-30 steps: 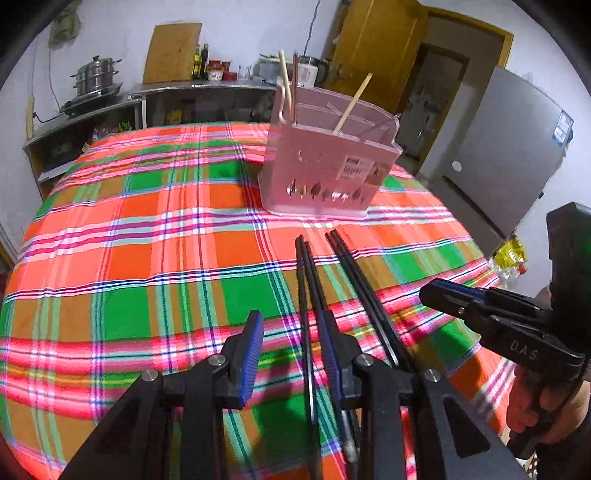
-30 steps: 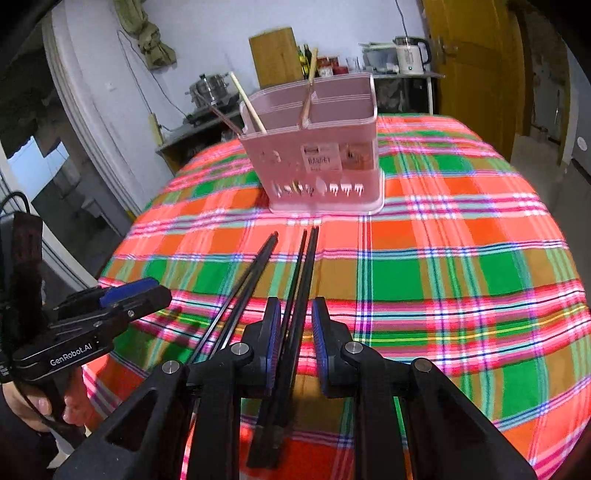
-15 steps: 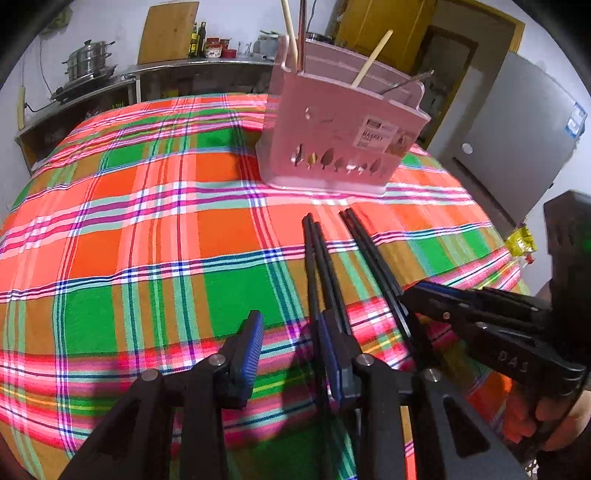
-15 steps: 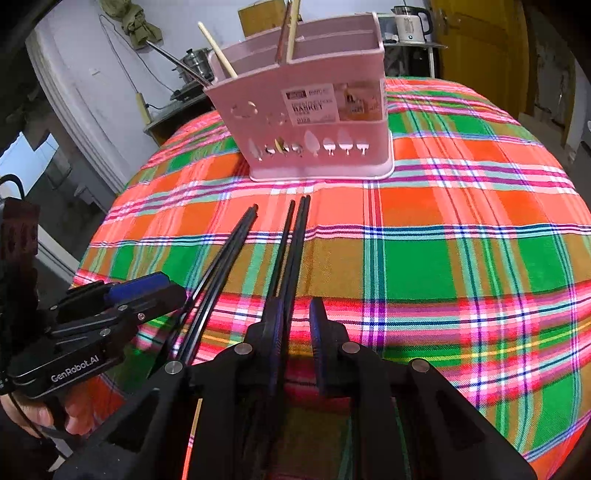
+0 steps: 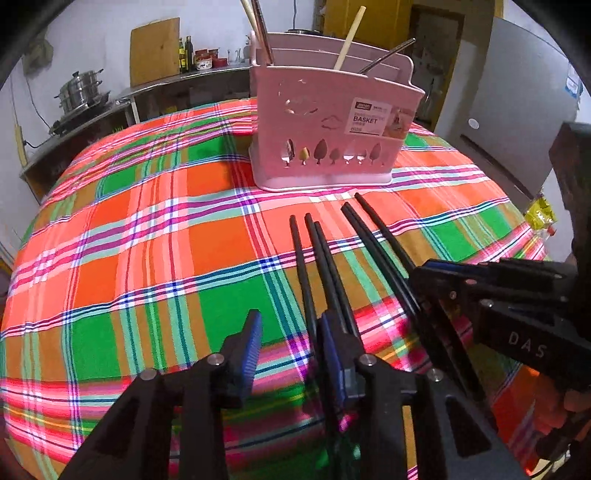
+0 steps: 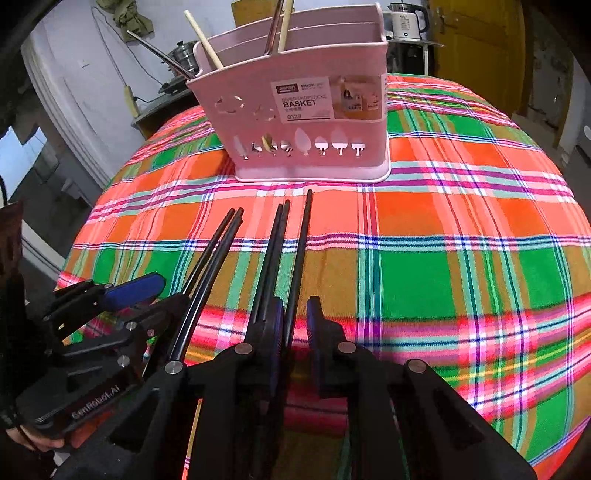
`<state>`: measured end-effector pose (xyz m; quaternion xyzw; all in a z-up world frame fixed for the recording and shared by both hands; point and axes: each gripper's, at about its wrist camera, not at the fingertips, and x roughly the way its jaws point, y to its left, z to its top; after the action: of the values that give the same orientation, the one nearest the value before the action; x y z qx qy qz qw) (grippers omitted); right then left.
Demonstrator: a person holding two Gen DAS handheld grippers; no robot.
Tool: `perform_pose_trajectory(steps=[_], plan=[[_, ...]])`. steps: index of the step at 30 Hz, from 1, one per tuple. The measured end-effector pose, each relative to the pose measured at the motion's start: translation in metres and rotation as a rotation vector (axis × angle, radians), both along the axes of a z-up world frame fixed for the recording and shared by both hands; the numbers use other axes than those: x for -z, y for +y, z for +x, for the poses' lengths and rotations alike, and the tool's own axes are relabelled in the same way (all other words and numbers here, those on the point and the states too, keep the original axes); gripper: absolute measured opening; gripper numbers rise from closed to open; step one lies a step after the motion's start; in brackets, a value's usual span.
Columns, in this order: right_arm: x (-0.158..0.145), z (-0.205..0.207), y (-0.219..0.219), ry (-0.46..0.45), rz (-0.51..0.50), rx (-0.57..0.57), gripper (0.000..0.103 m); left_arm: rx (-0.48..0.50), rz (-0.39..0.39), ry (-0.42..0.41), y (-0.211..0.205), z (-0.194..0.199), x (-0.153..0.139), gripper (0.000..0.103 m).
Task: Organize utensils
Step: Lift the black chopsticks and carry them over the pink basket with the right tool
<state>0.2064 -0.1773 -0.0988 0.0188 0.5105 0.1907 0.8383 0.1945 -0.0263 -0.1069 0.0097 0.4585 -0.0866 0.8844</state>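
Several black chopsticks lie in two bunches on the plaid tablecloth [image 5: 155, 258] in front of a pink utensil basket [image 5: 332, 122] [image 6: 306, 110], which holds wooden and metal sticks. My left gripper [image 5: 291, 341] hangs low over the left bunch [image 5: 321, 258]. Its jaws are closing and the sticks run along its right finger, with bare cloth in the gap. My right gripper [image 6: 295, 321] is over the right bunch [image 6: 280, 251]. Its jaws are closing with one black chopstick [image 6: 299, 258] between them, and a slit still shows beside it. Each gripper shows in the other's view: right gripper [image 5: 436, 271], left gripper [image 6: 159, 297].
The round table's edge drops away just behind both grippers. A counter with a steel pot [image 5: 79, 88] and a wooden board [image 5: 155, 51] stands at the back. A grey fridge [image 5: 517, 110], a yellow door [image 6: 476, 48] and a kettle [image 6: 406, 20] stand beyond the table.
Both grippers came down and forward onto the black chopsticks, so the basket looms larger. The right gripper's jaws narrowed around one stick.
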Motion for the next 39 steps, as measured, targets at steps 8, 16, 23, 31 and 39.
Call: perform_pose_trajectory(steps=[8, 16, 23, 31, 39], plan=[[-0.002, -0.001, -0.018, 0.027, 0.036, 0.018, 0.011, -0.053, -0.08, 0.044, 0.027, -0.005, -0.002, 0.01], [0.002, 0.023, -0.019, 0.061, 0.065, 0.054, 0.011, -0.053, -0.126, 0.102, 0.029, 0.027, -0.003, 0.01], [0.006, 0.046, -0.014, 0.072, 0.054, 0.067, 0.011, -0.06, -0.12, 0.106, 0.025, 0.049, -0.001, 0.01], [0.003, 0.05, -0.01, 0.061, 0.04, 0.06, 0.008, -0.041, -0.079, 0.102, 0.018, 0.057, -0.002, 0.007], [-0.031, 0.044, -0.018, 0.007, 0.093, 0.059, 0.007, -0.024, -0.131, 0.059, 0.023, 0.045, -0.033, 0.006]])
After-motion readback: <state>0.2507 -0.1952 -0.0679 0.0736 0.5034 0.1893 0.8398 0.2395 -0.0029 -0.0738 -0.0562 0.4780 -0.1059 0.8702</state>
